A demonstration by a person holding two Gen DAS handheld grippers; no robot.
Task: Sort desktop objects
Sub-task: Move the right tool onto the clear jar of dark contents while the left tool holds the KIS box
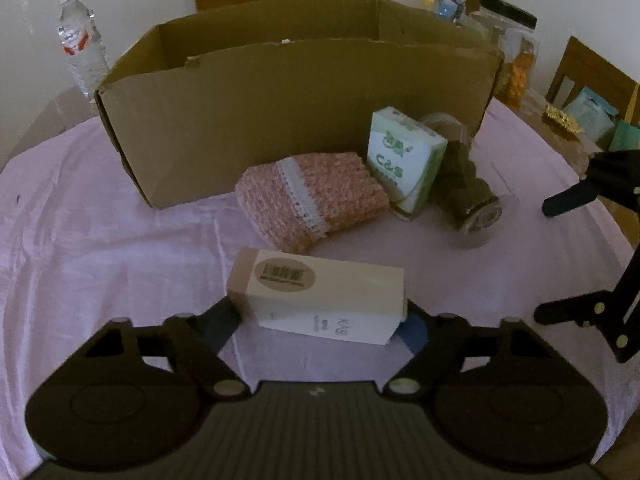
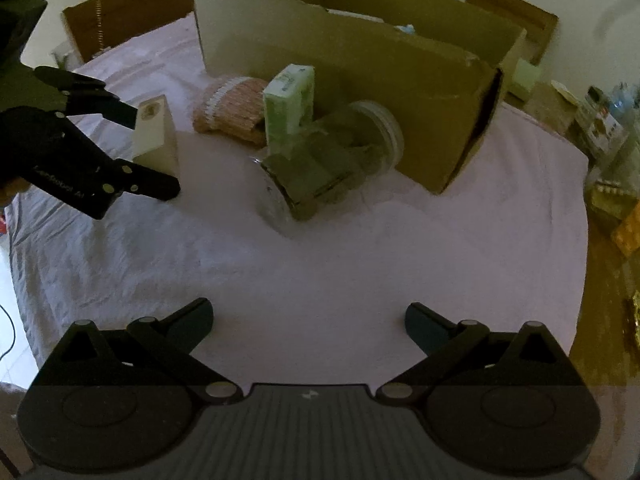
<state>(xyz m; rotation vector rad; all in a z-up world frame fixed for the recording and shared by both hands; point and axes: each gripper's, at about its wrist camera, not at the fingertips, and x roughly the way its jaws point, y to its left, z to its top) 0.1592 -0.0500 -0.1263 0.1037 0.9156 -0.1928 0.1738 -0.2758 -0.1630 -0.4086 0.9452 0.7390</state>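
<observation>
The left gripper [image 1: 320, 320] has its two fingers on either end of a long cream carton [image 1: 320, 300] with a round barcode sticker on its top face, which lies on the pink cloth [image 1: 100, 220] covering the table. The blue pads sit right against the carton's short ends. The left wrist view is soft there, so whether they are pressing or only touching is hard to say, but the carton looks clasped between them.

The right gripper [image 2: 308, 320] hangs over bare cloth with its jaws spread wide and nothing between them.

Beyond the cream carton lies a pink knitted pouch [image 1: 316, 196] with a white lace band across it. Just to its right stands a green-and-white tissue pack [image 1: 404, 160], tilted and leaning toward the pouch. Against the pack's other side rests a clear plastic jar [image 1: 468, 196], lying on its side with its base toward the cameras; it holds dark, folded contents that cannot be made out.

Behind these three stands a large open cardboard box [image 1: 280, 112], its near wall upright, and the jar's lid end lies close to that wall. A water bottle [image 1: 80, 44] stands to the left of the box at the far edge. Wooden chairs [image 1: 592, 76] and jars of assorted goods fill the background.
</observation>
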